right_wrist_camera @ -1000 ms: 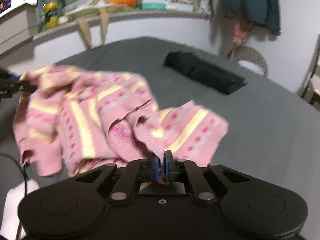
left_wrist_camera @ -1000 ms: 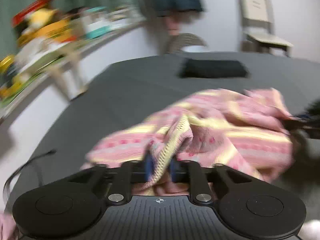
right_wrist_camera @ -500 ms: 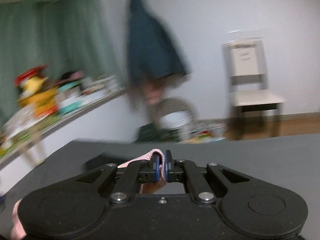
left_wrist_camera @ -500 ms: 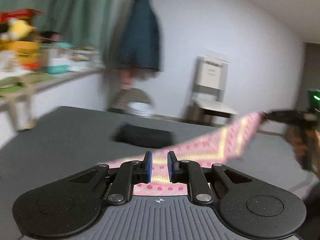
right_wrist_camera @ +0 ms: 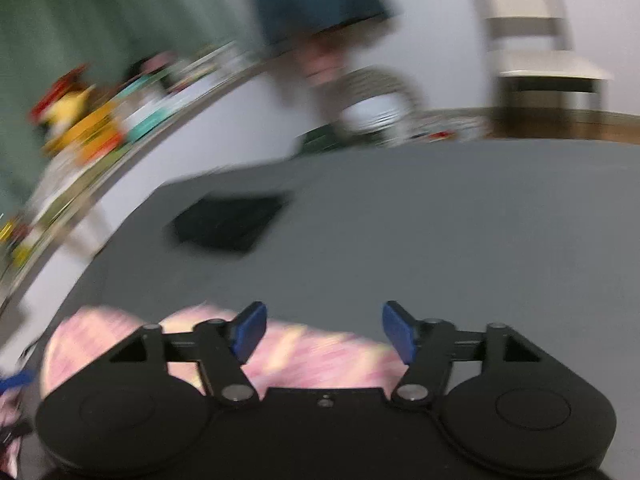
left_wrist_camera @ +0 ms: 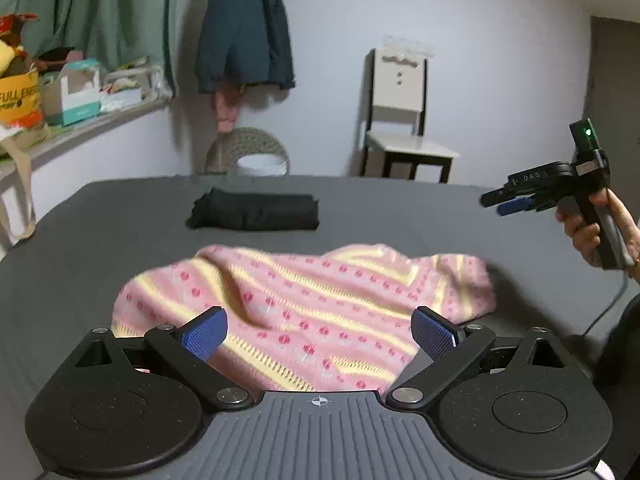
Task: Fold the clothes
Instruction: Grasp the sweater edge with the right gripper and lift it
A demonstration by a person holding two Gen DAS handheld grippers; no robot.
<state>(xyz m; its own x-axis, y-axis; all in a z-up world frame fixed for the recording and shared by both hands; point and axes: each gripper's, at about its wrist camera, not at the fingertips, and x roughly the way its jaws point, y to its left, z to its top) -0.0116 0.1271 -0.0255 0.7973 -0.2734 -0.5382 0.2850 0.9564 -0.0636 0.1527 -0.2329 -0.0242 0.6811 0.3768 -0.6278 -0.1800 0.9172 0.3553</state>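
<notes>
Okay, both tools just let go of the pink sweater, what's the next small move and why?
Probably lower the left tool onto the near edge of the pink sweater and pinch it. Both tools are open and empty, and the sweater lies rumpled, not flat, on the grey surface, so it likely needs spreading first.

Both grippers let go; pink sweater (left_wrist_camera: 304,300) dropped onto bed.

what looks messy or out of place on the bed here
The pink striped sweater lies rumpled and bunched on the grey bed, not spread flat. Both grippers are open and empty. The black garment behind sits neatly folded.
</notes>
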